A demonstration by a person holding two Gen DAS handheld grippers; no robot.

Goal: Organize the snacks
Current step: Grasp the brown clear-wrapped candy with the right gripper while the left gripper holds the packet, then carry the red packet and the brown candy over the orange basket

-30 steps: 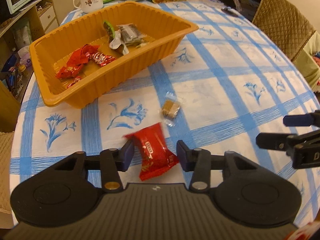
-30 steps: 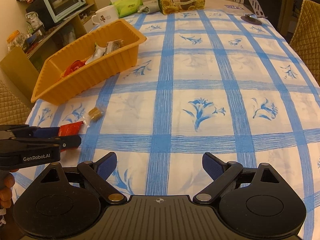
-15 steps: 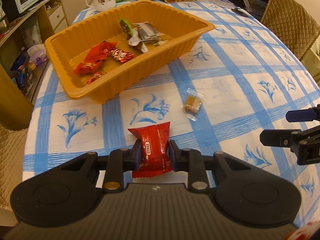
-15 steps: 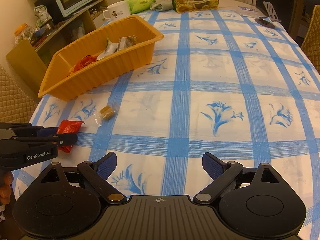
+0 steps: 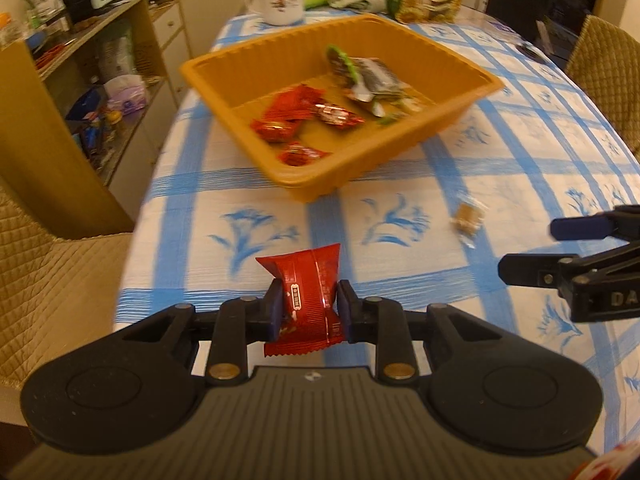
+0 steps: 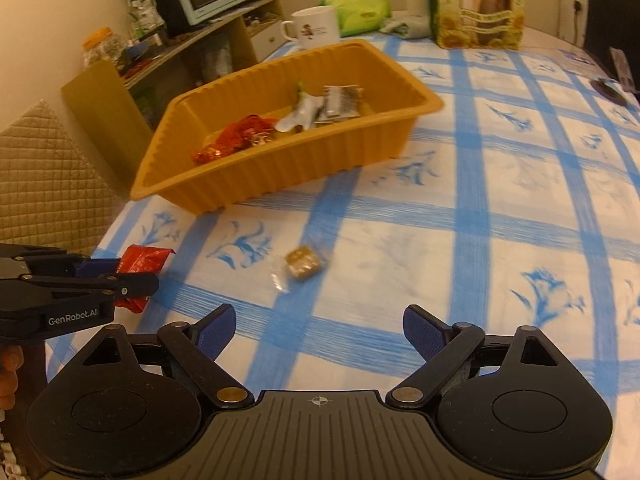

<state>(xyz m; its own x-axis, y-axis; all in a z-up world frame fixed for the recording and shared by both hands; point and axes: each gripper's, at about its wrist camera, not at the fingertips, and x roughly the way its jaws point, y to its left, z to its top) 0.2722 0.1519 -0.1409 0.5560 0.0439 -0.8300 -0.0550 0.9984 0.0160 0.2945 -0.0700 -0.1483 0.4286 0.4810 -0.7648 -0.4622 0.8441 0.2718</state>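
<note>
Red snack in left claw, before tray.

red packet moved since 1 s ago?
Yes. The red snack packet was lying on the tablecloth; now the left gripper holds it lifted, closer to the orange tray.

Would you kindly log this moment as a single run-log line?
left tool: shut on red snack packet, off table | right tool: open, empty | brown candy: on tablecloth | orange tray: holds snacks

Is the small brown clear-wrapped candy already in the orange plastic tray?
No, the small brown clear-wrapped candy lies on the tablecloth, outside the orange plastic tray.
</note>
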